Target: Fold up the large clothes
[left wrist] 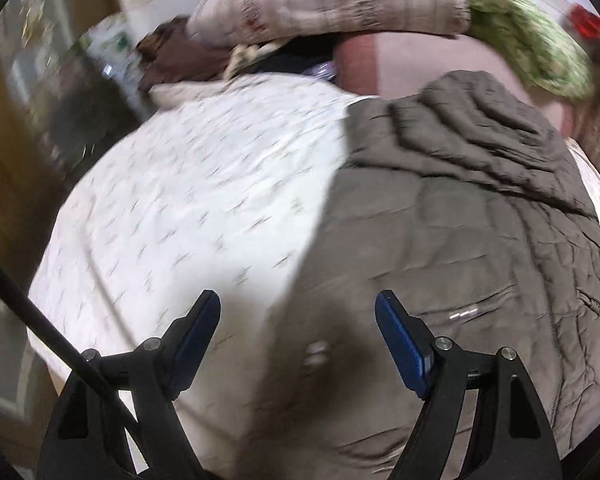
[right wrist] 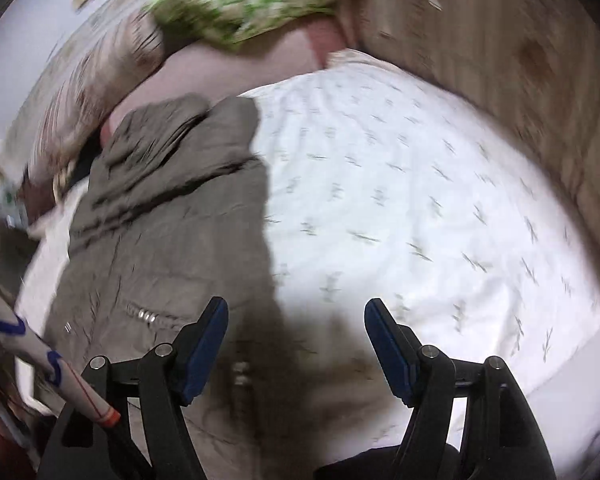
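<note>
Jaws of both grippers, left (left wrist: 298,312) and right (right wrist: 296,318), gape empty above one brown quilted jacket (left wrist: 460,216) on one white bedspread (left wrist: 204,184)

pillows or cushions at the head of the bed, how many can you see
2: a striped pinkish pillow at the far end, and a green patterned one beside it toward the wooden wall. Clutter there may hide others.
</note>
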A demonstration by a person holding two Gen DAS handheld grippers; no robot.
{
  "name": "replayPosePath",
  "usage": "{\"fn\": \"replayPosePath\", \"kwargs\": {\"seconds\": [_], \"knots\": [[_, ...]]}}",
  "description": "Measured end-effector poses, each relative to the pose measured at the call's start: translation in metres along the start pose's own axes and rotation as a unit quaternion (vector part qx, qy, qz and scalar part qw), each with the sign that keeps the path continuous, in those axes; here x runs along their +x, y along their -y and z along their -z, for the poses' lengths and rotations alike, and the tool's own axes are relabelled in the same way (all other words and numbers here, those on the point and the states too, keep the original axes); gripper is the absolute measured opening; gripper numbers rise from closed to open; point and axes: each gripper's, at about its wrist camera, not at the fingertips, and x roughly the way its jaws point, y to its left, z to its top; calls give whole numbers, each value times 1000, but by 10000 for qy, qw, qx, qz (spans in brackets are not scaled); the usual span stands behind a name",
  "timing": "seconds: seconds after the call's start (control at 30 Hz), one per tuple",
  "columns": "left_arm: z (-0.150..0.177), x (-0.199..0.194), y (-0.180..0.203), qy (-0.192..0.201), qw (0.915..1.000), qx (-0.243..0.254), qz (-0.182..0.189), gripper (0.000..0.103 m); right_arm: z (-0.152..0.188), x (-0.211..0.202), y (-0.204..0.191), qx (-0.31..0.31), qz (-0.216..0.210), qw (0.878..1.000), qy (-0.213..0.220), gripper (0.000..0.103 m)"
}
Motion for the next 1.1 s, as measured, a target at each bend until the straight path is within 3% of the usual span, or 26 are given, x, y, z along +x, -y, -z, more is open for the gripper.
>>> {"fn": "replayPosePath", "kwargs": {"seconds": [0.17, 0.23, 0.33, 0.4, 0.53, 0.6, 0.67, 0.8, 0.97, 1.1], "knots": [[6, 22, -48, -338, 9971, -572, 377, 79, -1, 22, 31, 861, -903, 9918, -261, 75], [8, 38, -61, -589, 9911, -821, 868, 79, 1, 34, 27, 1056, -1412, 9835, -404, 75], [8, 55, -63, -760, 9822, -1030, 1377, 79, 3, 54, 16, 1181, -1786, 9752, -555, 75], [8, 68, -62, -930, 9711, -1186, 1851, 79, 6, 72, 8, 1275, -2150, 9650, -792, 75], [13, 94, -54, -1439, 9347, -1578, 2841, 79, 16, 93, -5, 1376, -2408, 9544, -1100, 76], [21, 93, -46, -1536, 9270, -1582, 3034, 79, 19, 89, -11, 1314, -2494, 9524, -1161, 76], [27, 85, -37, -1553, 9269, -1424, 3106, 78, 24, 84, -16, 1178, -2540, 9519, -1249, 76], [44, 53, -19, -1369, 9422, -883, 2927, 74, 45, 69, -13, 1075, -2831, 9417, -1463, 76], [59, 29, -10, -1212, 9458, -724, 2923, 72, 74, 52, -9, 1114, -3253, 9254, -1596, 72], [64, 29, 0, -1163, 9533, -565, 2729, 72, 90, 45, -11, 984, -3231, 9265, -1657, 66]]}}
